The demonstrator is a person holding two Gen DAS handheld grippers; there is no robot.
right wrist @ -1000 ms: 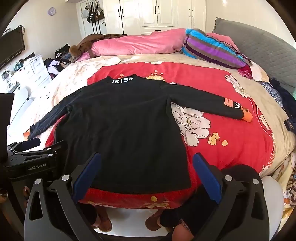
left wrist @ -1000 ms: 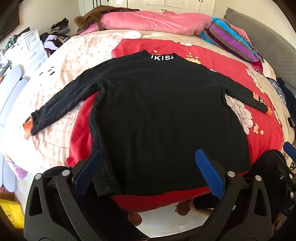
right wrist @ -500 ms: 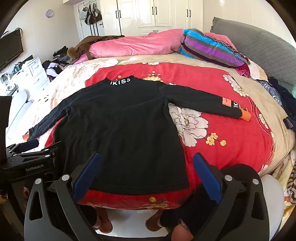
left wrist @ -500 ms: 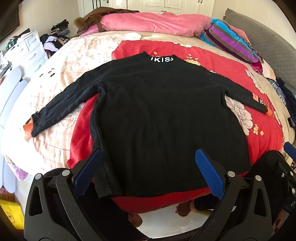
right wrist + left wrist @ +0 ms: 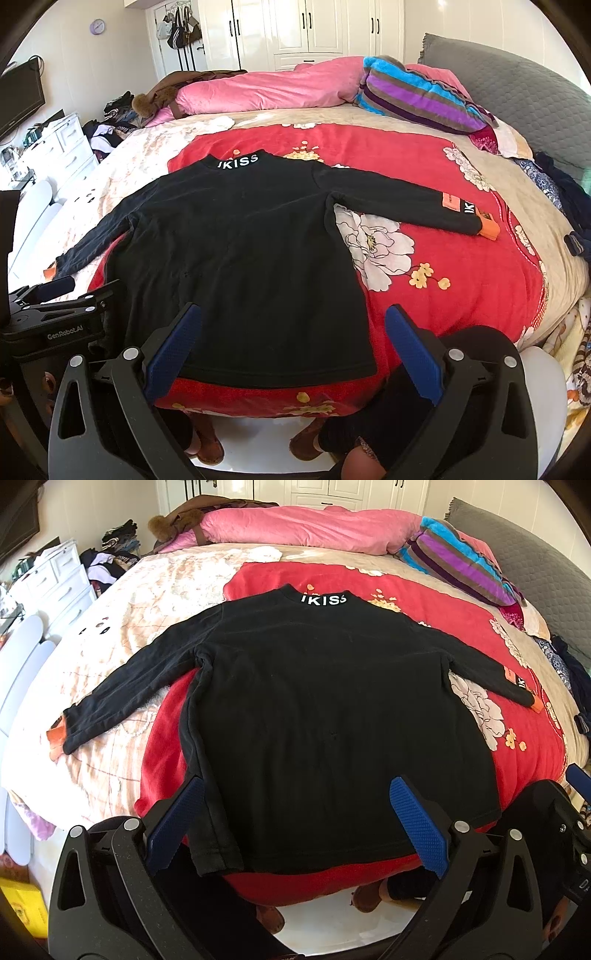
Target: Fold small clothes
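A small black long-sleeved top [image 5: 325,720] with a white "IKISS" collar lies flat on the bed, both sleeves spread out; it also shows in the right wrist view [image 5: 240,251]. Its left sleeve [image 5: 122,686] reaches over the cream cover, its right sleeve [image 5: 413,203] ends in an orange cuff. My left gripper [image 5: 295,812] is open and empty, hovering over the hem near the bed's front edge. My right gripper [image 5: 291,339] is open and empty over the hem's right part. The left gripper's body [image 5: 55,317] shows at the left of the right wrist view.
The top lies on a red flowered blanket [image 5: 443,266] over a cream bedcover [image 5: 110,627]. A pink quilt [image 5: 314,528] and striped pillow [image 5: 417,96] lie at the far side. White drawers [image 5: 55,579] stand left. Feet in brown slippers [image 5: 207,439] stand below the bed edge.
Both grippers have risen and tilted slightly, so the top sits a little lower in both views. The top has not moved; both grippers stay open.
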